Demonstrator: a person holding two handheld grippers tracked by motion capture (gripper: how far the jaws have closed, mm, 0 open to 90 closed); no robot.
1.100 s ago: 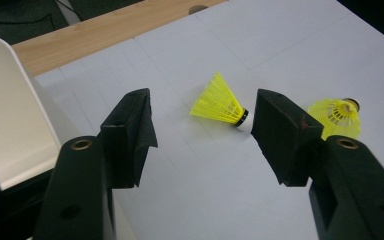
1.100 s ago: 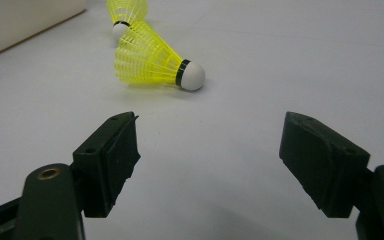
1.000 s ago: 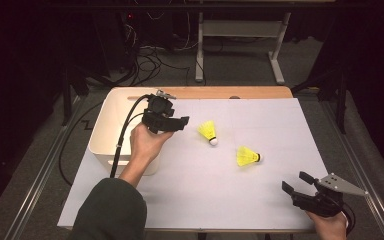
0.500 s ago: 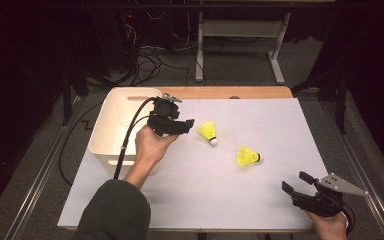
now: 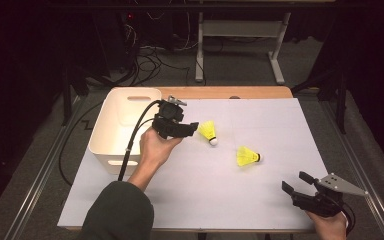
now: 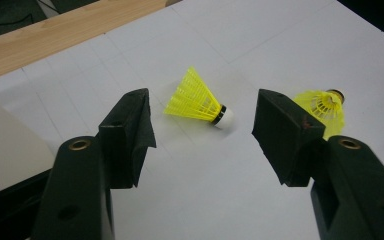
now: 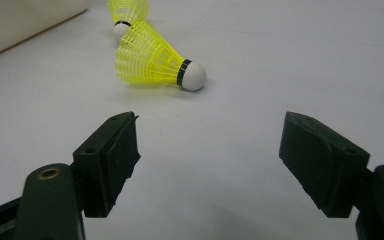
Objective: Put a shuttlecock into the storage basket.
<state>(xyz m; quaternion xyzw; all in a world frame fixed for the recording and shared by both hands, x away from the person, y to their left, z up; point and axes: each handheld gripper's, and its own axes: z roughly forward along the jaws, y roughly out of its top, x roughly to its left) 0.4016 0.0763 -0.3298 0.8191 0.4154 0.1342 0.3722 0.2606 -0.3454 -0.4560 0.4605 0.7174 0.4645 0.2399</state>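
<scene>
Shuttlecocks [image 5: 209, 132] and [image 5: 247, 156] both lie on the bench [image 5: 260, 200], unbinned; my left tongs [image 5: 192, 127] gape at the nearer's nine o'clock, right tongs [image 5: 294, 183] apart, idle.

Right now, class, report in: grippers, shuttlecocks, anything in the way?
Left gripper open, aimed at near shuttlecock. Right gripper open, empty. Second shuttlecock loose on table. Path clear.
</scene>
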